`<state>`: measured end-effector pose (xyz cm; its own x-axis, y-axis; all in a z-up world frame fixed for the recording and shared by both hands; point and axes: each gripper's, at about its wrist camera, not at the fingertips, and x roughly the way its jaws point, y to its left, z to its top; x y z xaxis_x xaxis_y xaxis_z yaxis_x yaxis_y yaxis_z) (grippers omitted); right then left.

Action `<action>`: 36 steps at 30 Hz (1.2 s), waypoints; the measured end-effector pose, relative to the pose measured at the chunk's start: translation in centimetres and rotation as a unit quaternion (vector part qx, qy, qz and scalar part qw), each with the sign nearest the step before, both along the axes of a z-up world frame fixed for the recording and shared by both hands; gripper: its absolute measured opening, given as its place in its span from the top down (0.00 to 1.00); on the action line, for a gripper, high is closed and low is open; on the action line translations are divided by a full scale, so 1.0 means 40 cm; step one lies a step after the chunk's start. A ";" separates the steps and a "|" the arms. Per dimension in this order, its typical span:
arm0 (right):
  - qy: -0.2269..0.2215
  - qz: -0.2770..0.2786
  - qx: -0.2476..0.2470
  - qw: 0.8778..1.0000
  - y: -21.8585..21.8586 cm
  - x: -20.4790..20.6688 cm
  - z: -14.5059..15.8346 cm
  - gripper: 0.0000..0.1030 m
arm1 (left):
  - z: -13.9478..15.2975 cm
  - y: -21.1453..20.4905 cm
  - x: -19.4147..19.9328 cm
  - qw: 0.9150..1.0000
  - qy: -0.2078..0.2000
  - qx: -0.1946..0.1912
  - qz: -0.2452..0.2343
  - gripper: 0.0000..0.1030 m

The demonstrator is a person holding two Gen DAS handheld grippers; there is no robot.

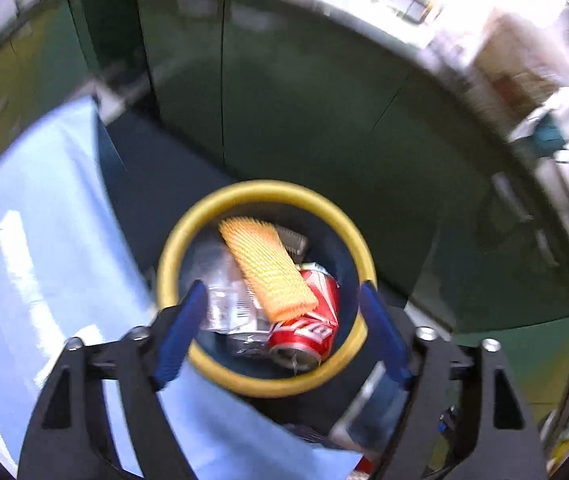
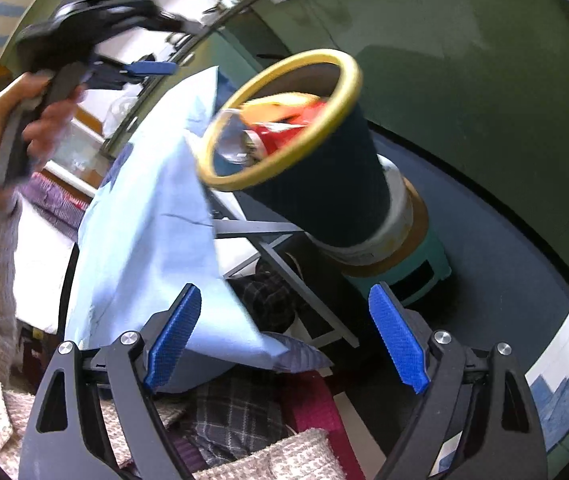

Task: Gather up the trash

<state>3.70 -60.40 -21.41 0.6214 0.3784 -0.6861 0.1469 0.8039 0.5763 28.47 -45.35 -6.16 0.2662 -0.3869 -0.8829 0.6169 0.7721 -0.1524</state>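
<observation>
Hovering wide open and empty — left hand-held gripper (image 1: 282, 316) above bin (image 1: 204, 216) beside blue cloth (image 1: 44, 216).

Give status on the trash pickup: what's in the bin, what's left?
Done: orange ridged piece, red can and clear wrapper lie inside the yellow-rimmed bin. In hand: nothing; left tool is open above the bin, right tool open and empty. Left: no loose trash visible on the blue cloth.

— What sort of place is this?
— It looks like a cluttered work room or lab: dark green cabinets (image 1: 284, 92) along the wall, a crowded countertop (image 1: 524, 60), and a table under a light blue cloth (image 2: 144, 220).
</observation>
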 end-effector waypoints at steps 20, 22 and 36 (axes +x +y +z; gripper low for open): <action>-0.122 0.088 -0.214 0.965 0.449 0.017 0.291 0.05 | 0.160 0.987 -0.643 0.898 -0.343 -0.069 0.266 0.06; -0.134 0.087 -0.231 0.960 0.482 0.000 0.314 0.05 | 0.147 1.032 -0.683 0.891 -0.346 -0.057 0.289 0.06; -0.192 0.060 -0.294 0.934 0.564 -0.158 0.434 0.05 | 0.123 1.125 -0.788 0.886 -0.343 -0.062 0.306 0.06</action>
<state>-2.62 -37.83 -4.07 0.8420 0.0893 -0.5321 -0.0920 0.9955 0.0215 -3.07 -0.35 -1.26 0.9166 -0.0676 -0.3941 0.0692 0.9976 -0.0103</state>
